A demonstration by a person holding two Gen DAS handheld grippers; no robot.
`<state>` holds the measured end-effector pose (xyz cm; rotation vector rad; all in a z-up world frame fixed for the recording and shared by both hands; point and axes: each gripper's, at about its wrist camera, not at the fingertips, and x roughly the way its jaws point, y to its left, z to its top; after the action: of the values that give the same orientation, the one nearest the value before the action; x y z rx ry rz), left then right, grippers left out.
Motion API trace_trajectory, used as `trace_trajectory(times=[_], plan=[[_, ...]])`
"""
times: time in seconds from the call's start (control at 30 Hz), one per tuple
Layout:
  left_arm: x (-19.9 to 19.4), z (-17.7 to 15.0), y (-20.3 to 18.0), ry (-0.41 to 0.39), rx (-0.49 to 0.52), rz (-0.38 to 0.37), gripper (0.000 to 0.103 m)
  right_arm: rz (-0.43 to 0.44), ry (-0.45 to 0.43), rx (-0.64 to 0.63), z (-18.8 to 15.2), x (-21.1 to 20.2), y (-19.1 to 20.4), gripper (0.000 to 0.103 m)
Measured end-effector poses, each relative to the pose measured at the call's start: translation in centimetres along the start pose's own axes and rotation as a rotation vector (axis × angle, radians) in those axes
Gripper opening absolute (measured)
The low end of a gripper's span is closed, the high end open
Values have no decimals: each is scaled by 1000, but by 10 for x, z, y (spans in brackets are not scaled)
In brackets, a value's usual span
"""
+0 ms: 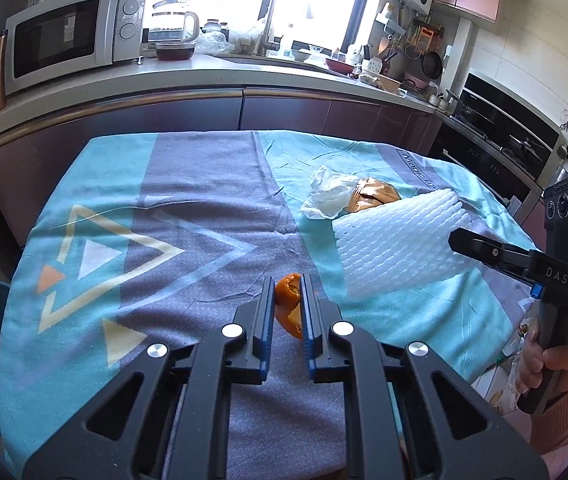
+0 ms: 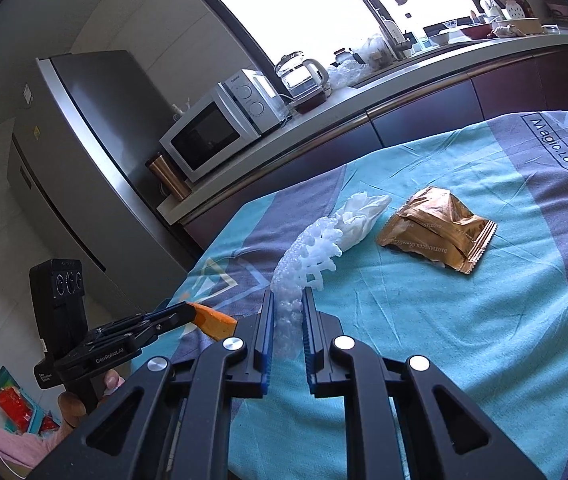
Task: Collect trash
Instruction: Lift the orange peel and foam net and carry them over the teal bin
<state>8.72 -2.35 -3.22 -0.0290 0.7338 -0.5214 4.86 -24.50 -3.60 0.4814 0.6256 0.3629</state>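
While the left gripper [image 1: 287,294] clamps an orange peel [image 1: 288,308] above the tablecloth [image 1: 188,208], its long axis runs along the fingers, with bare cloth stretching left. Seen from the right wrist, the right gripper [image 2: 287,312] pinches a white foam net [image 2: 303,264], which extends away toward a tissue [image 2: 359,216]; a gold wrapper [image 2: 439,236] lies just right, clear cloth beyond.

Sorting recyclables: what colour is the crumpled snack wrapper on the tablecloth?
Shiny gold-brown snack wrapper, clearest in the right wrist view.
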Motion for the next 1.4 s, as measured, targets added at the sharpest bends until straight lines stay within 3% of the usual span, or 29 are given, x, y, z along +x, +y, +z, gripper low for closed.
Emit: trace_trajectory(times=[1.4], plan=[[-99, -22, 92, -133, -126, 194, 13, 240, 134, -82, 0, 89, 92, 12]])
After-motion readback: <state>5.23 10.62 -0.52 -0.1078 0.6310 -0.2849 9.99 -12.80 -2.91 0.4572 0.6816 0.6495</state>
